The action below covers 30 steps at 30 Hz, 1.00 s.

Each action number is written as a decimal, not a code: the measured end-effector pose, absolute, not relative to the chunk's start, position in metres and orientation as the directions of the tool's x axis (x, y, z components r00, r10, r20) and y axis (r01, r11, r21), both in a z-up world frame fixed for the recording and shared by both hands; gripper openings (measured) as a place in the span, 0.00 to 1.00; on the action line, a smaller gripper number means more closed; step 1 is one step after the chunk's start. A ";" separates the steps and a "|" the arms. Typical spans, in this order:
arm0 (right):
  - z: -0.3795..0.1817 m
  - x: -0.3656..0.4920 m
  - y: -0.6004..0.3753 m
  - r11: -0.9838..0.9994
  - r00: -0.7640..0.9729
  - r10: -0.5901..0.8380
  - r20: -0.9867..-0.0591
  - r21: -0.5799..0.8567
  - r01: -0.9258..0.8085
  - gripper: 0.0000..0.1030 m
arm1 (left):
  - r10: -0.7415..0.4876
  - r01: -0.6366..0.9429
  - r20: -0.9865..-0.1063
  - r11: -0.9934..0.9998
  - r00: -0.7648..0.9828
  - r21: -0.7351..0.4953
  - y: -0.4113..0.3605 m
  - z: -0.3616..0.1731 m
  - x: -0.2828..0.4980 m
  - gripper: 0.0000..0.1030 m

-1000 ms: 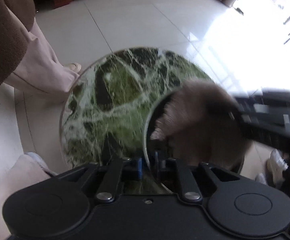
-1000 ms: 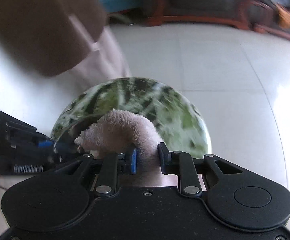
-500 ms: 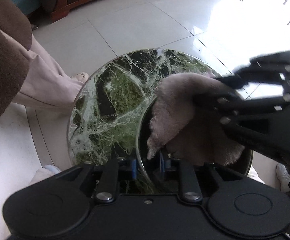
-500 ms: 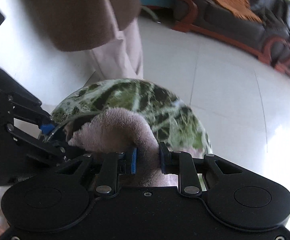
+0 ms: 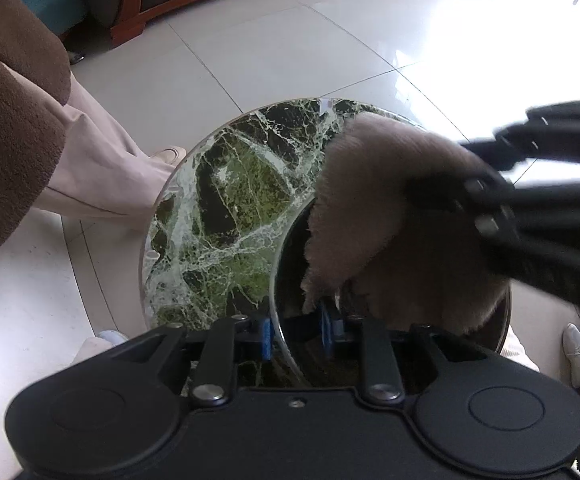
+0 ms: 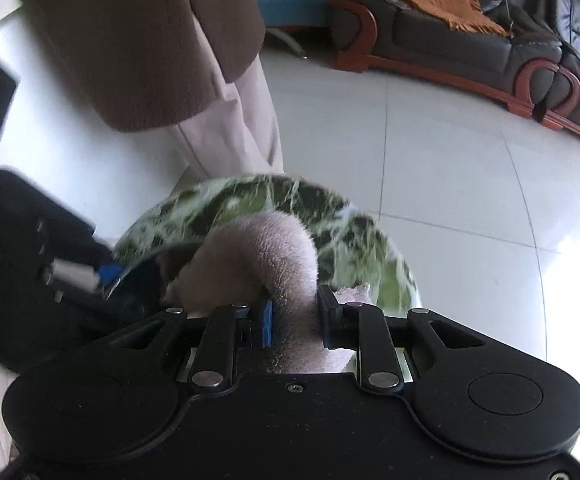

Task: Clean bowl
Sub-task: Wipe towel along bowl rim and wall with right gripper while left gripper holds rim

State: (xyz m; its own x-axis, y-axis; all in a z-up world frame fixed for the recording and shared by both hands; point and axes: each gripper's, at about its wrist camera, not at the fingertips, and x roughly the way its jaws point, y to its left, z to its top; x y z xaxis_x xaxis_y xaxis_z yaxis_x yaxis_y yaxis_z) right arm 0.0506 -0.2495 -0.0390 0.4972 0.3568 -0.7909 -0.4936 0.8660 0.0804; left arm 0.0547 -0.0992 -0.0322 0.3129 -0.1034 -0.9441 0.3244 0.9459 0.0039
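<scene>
On tiled floor (image 5: 290, 52): round marble table (image 5: 226, 216), sofa (image 6: 469, 28).

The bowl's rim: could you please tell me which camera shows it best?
The left wrist view: the bowl shows a long arc of rim passing between the left gripper jaws, which are opening. The right wrist view shows only a blurred sliver beside the cloth.

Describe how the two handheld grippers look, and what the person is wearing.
Both the left gripper and the right gripper are matte black plastic, with two round housings, slotted link arms on silver pivot bolts, and blue pads on the fingers. No cables show. The person wears a brown fleece top and pale pink trousers.
</scene>
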 end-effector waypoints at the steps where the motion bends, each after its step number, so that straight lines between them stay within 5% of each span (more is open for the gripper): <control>1: -0.042 0.054 -0.251 0.867 0.490 0.363 -0.792 0.095 -0.488 0.21 | -0.103 0.323 -0.944 0.946 0.314 0.004 -0.099 -0.032 0.055 0.21; 8: -0.063 0.028 -0.270 0.897 0.433 0.356 -0.828 0.172 -0.407 0.22 | -0.097 0.325 -0.941 0.945 0.325 0.015 -0.101 -0.032 0.054 0.21; 18: -0.041 0.042 -0.262 0.893 0.509 0.342 -0.790 0.106 -0.437 0.22 | -0.085 0.328 -0.941 0.944 0.326 0.029 -0.103 -0.031 0.053 0.22; 26: -0.066 0.014 -0.283 0.926 0.467 0.365 -0.805 0.264 -0.268 0.24 | -0.100 0.310 -0.937 0.951 0.335 0.010 -0.102 -0.031 0.053 0.21; 30: -0.054 -0.004 -0.275 0.945 0.532 0.315 -0.786 0.206 -0.255 0.25 | -0.115 0.306 -0.934 0.952 0.337 -0.007 -0.097 -0.030 0.055 0.19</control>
State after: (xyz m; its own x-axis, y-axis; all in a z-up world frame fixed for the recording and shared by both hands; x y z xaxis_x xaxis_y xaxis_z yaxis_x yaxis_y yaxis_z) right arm -0.0037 -0.2751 -0.0540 0.5321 0.3149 -0.7859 -0.2552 0.9447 0.2058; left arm 0.0545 -0.0971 -0.0296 0.3374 -0.1154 -0.9343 0.3062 0.9519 -0.0070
